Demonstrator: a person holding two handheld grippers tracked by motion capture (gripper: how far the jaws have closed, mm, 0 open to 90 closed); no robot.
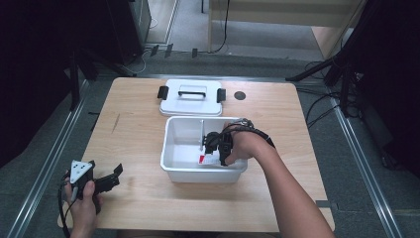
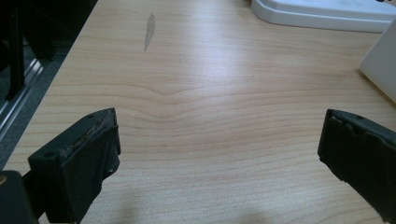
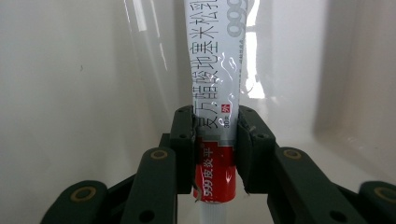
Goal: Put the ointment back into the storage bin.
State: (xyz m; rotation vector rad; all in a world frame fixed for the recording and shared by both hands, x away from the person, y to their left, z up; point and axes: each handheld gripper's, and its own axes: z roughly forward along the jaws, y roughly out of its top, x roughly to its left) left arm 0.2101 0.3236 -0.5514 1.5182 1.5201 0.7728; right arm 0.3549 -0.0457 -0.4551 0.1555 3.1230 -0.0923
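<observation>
Two black jaws of the right gripper (image 3: 215, 140) pinch an ointment tube (image 3: 217, 93) from either side, just above its red end. In the right gripper view the tube's long axis runs straight away from the camera, red end nearest, white printed body pointing on toward the far wall. From the high view this gripper sits inside the white storage bin (image 1: 173, 166), right of its thin divider, with the tube's red end (image 1: 202, 159) low near the front wall. Nearer the person, the left gripper (image 1: 111, 177) rests on the wooden table (image 1: 133, 129), jaws spread wide with nothing between. Beyond the bin lies its white lid (image 1: 191, 100), handle up.
</observation>
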